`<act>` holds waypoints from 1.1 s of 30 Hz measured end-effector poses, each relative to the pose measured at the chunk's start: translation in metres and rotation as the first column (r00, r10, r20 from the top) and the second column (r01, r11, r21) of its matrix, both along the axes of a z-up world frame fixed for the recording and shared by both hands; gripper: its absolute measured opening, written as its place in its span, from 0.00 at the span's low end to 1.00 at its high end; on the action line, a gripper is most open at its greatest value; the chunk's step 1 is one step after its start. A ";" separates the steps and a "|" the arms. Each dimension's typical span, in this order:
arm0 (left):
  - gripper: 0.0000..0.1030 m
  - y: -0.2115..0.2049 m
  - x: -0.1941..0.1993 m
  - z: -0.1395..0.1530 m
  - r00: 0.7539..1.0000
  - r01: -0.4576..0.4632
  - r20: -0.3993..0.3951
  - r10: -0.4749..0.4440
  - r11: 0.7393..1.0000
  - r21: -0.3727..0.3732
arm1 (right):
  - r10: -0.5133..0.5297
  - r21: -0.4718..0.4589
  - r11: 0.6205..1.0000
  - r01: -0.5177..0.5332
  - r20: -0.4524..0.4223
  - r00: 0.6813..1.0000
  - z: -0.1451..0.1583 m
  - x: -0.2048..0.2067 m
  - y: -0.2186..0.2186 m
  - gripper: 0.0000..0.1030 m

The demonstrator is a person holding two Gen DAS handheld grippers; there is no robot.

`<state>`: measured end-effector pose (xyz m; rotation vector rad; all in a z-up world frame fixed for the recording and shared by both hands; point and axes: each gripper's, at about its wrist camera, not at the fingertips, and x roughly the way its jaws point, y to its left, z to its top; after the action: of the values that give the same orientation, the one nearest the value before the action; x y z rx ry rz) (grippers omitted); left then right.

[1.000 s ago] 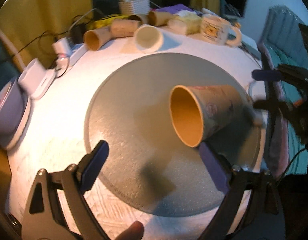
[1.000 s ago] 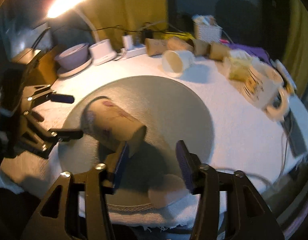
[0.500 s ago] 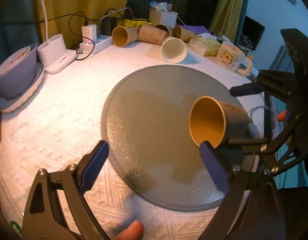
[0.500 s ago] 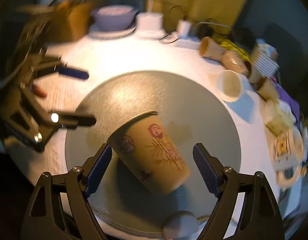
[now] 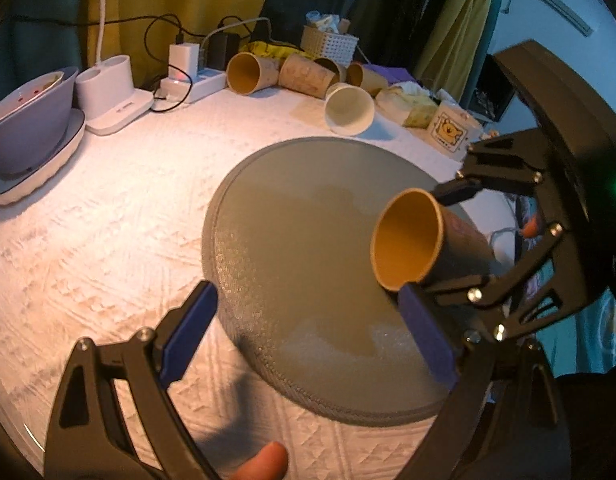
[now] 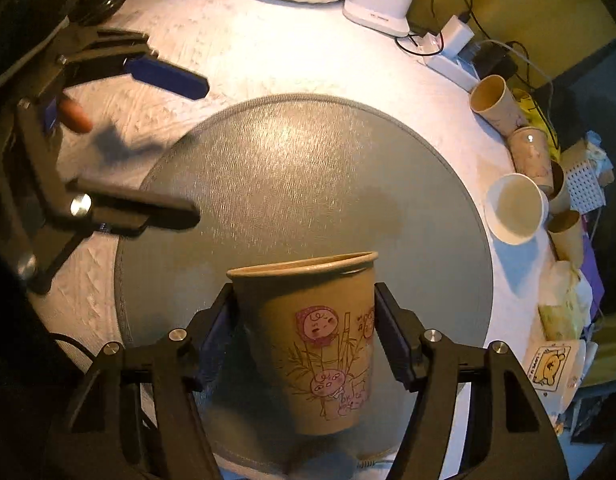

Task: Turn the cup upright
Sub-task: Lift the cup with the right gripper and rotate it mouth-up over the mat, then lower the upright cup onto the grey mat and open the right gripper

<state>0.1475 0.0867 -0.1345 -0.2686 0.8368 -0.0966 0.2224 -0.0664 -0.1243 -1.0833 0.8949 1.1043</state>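
Observation:
A brown paper cup (image 6: 319, 336) with cartoon drawings is held between the blue pads of my right gripper (image 6: 304, 332), which is shut on its sides above the round grey mat (image 6: 308, 184). In the left wrist view the cup (image 5: 411, 240) is tilted, its open mouth toward the camera, with the right gripper behind it. My left gripper (image 5: 308, 328) is open and empty over the mat's near edge; it also shows at the left of the right wrist view (image 6: 168, 140).
Several paper cups lie on their sides at the table's far edge, one white (image 5: 347, 108), others brown (image 5: 250, 72). A bear mug (image 5: 451, 132), a white basket (image 5: 327, 44), a power strip (image 5: 188, 80), a lamp base (image 5: 112, 96) and a purple bowl (image 5: 28, 116) stand around.
My right gripper has closed on the cup and turned it from lying on its side toward upright. My left gripper has drawn back slightly and stays open.

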 end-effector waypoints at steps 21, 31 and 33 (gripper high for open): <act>0.90 0.015 0.011 0.010 0.995 -0.100 0.006 0.100 0.995 -0.002 | -0.313 0.514 0.760 0.397 -0.246 0.917 0.008 0.064 -0.023 0.68; 0.90 -0.004 0.007 0.021 0.997 -0.074 0.034 0.074 0.997 0.003 | -0.360 0.586 0.679 0.442 -0.259 0.896 0.012 0.050 -0.055 0.68; 0.90 -0.007 0.005 0.022 0.997 -0.071 0.036 0.071 0.997 0.007 | -0.368 0.578 0.683 0.447 -0.257 0.894 0.010 0.048 -0.058 0.68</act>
<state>0.1528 0.0793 -0.1122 -0.2875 0.7915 -0.0312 0.2699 -0.1249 -0.1146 -0.2337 0.7274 0.9790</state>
